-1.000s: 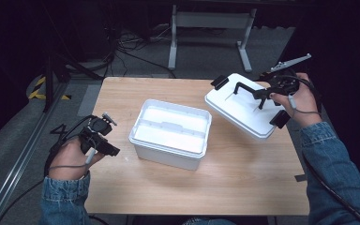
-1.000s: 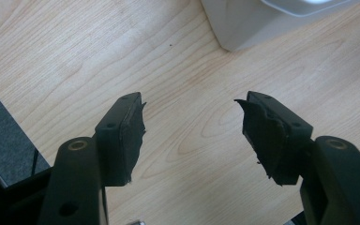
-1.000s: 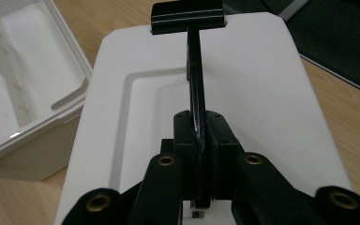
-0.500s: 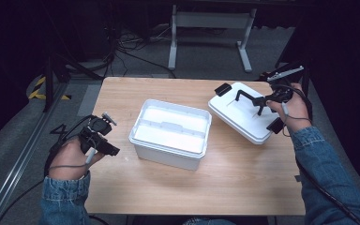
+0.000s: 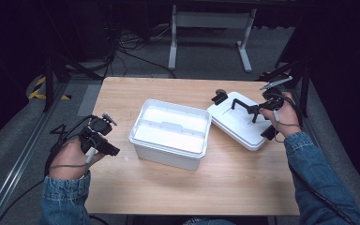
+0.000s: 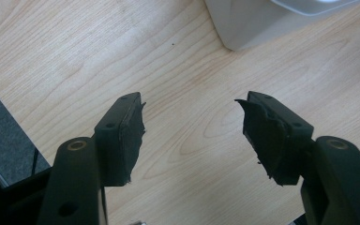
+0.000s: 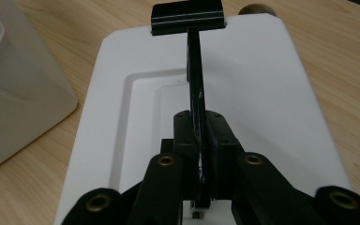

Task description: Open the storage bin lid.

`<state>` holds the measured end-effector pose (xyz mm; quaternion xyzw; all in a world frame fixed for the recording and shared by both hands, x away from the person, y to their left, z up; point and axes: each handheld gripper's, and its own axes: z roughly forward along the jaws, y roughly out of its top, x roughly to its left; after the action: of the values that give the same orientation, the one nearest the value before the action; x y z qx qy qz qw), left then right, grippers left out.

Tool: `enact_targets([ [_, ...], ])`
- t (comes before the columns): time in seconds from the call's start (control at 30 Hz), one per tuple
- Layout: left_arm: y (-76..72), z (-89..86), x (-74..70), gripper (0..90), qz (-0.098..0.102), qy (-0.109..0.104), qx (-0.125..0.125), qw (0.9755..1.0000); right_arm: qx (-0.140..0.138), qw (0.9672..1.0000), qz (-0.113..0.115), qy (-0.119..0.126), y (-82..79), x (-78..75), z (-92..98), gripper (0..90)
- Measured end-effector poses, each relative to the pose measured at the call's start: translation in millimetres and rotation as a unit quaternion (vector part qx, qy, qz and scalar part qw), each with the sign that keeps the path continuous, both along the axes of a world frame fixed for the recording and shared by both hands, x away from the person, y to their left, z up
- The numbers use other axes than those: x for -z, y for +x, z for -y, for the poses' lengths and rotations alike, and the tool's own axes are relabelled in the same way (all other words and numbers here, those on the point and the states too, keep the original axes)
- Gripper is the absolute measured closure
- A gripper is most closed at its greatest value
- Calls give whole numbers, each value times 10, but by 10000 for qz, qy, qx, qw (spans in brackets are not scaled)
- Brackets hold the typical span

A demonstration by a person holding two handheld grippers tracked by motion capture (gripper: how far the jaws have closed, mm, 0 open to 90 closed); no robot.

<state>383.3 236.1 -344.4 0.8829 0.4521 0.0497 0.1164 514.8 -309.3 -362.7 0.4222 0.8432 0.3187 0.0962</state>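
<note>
The white box (image 6: 272, 18) is cut off by the top edge of the left gripper view, so just one corner of it shows. In the right gripper view, the black handle (image 7: 196, 93) of the white lid (image 7: 262, 103) hides the strip of lid under it, and the lid's near end runs off the bottom. A small round brown thing (image 7: 255, 9) peeks out behind the lid's far edge; it is too small and blurry to tell what it is. From the high view, the lid hides the desk (image 5: 168, 187) under it.
</note>
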Motion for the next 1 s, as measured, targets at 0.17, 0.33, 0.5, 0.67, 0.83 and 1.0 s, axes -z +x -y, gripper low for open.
enact_targets([
  [0.17, -1, -1, 0, 387, 2, -5, 1, 10000, 0, 10000, -46, 27, 7, 138, -21, 848],
  [0.33, 0, 6, 13, 386, -52, -47, -32, 10000, 11, 9999, -135, 65, 13, 261, -33, 848],
  [0.5, 2, 1, 6, 385, -33, 0, 5, 10000, -3, 9998, -175, 54, 18, 329, -41, 847],
  [0.67, -2, 4, 11, 385, -69, -66, -48, 9999, 6, 9996, -257, 103, 22, 396, -35, 846],
  [0.83, 6, 1, 7, 385, -38, -17, 11, 10000, 19, 9994, -341, 101, 19, 444, -21, 846],
  [1.0, 6, 6, 9, 384, -61, -65, -51, 9999, 22, 9992, -384, 90, 20, 489, -16, 845],
])
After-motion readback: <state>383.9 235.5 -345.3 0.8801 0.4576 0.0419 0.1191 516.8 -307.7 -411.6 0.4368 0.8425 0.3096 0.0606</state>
